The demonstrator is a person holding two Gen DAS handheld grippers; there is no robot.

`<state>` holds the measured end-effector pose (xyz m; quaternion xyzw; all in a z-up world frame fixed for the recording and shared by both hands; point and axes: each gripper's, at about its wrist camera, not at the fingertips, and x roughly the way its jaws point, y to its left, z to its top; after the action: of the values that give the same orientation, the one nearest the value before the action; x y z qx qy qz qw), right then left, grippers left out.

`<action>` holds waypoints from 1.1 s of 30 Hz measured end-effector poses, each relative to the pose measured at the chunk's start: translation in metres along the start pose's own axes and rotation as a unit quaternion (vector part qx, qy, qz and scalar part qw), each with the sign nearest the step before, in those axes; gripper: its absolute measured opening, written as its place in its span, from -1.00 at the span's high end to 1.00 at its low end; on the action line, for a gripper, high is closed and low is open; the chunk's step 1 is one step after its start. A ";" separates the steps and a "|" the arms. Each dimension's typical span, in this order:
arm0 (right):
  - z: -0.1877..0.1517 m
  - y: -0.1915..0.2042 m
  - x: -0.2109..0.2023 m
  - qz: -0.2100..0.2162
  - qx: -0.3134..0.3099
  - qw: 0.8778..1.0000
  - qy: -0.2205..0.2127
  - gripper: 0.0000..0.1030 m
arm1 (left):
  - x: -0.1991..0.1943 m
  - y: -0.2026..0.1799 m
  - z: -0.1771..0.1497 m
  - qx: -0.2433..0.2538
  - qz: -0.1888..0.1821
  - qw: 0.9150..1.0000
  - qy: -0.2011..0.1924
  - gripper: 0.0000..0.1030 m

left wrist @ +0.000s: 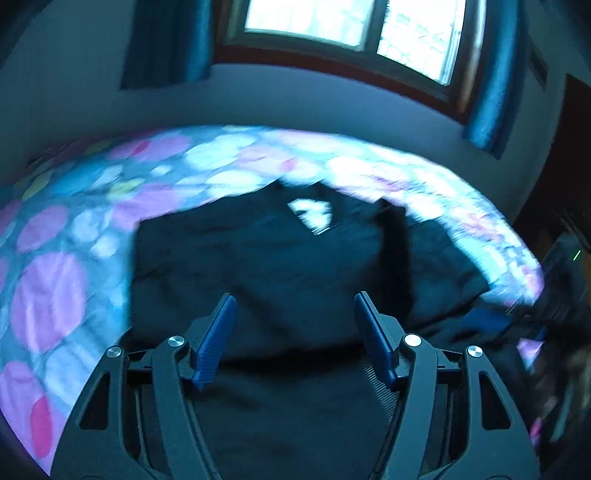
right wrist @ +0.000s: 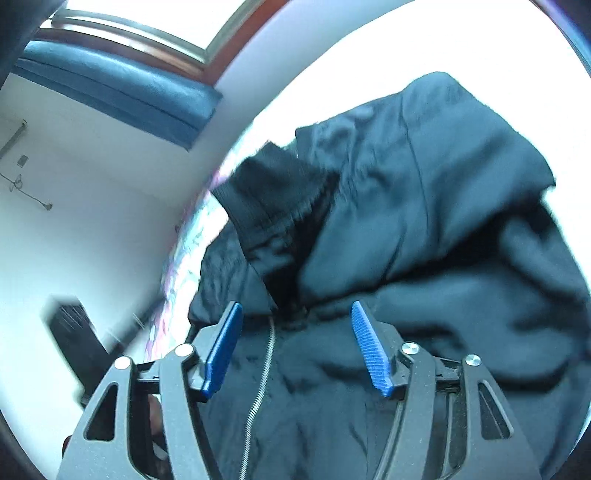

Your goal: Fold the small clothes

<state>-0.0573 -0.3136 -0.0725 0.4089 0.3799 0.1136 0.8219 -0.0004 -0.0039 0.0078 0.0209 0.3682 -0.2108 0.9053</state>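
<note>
A black zip-up jacket (left wrist: 258, 258) lies spread on a bed with a pastel-dotted sheet (left wrist: 51, 280). My left gripper (left wrist: 294, 301) is open and empty, hovering over the jacket's near part. In the right wrist view the same jacket (right wrist: 424, 221) is bunched, with a ribbed cuff (right wrist: 258, 199) and a metal zipper (right wrist: 264, 373) showing. My right gripper (right wrist: 296, 308) is open, its blue pads (right wrist: 371, 350) standing either side of the fabric near the zipper, gripping nothing. The other gripper shows blurred at the right edge of the left wrist view (left wrist: 561, 280).
A window (left wrist: 351, 29) with blue curtains (left wrist: 491, 103) is behind the bed, above a pale wall. A dark object (right wrist: 77, 339) stands by the wall left of the bed in the right wrist view. The sheet extends left of the jacket.
</note>
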 end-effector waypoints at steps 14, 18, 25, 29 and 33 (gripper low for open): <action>0.018 0.109 0.120 -0.224 -0.193 0.955 0.012 -0.28 | 0.039 0.083 -0.031 -0.057 0.098 0.990 0.080 -0.27; 0.007 0.123 0.162 -0.341 -0.302 0.890 0.011 -0.37 | 0.046 0.091 -0.034 -0.072 0.097 0.989 0.083 -0.28; 0.036 0.090 0.123 -0.307 -0.244 0.919 -0.028 -0.37 | 0.044 0.103 -0.037 -0.108 0.079 0.988 0.076 -0.28; 0.042 0.053 0.062 -0.246 -0.150 0.954 -0.079 -0.39 | 0.043 0.105 -0.037 -0.116 0.073 0.988 0.073 -0.28; 0.043 -0.006 0.019 -0.133 -0.020 0.987 -0.086 -0.39 | 0.044 0.106 -0.038 -0.117 0.073 0.988 0.074 -0.28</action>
<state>-0.0144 -0.3334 -0.0709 0.3462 0.3566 -0.0248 0.8674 0.0451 0.0841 -0.0617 -0.0425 0.4535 -0.0971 0.8849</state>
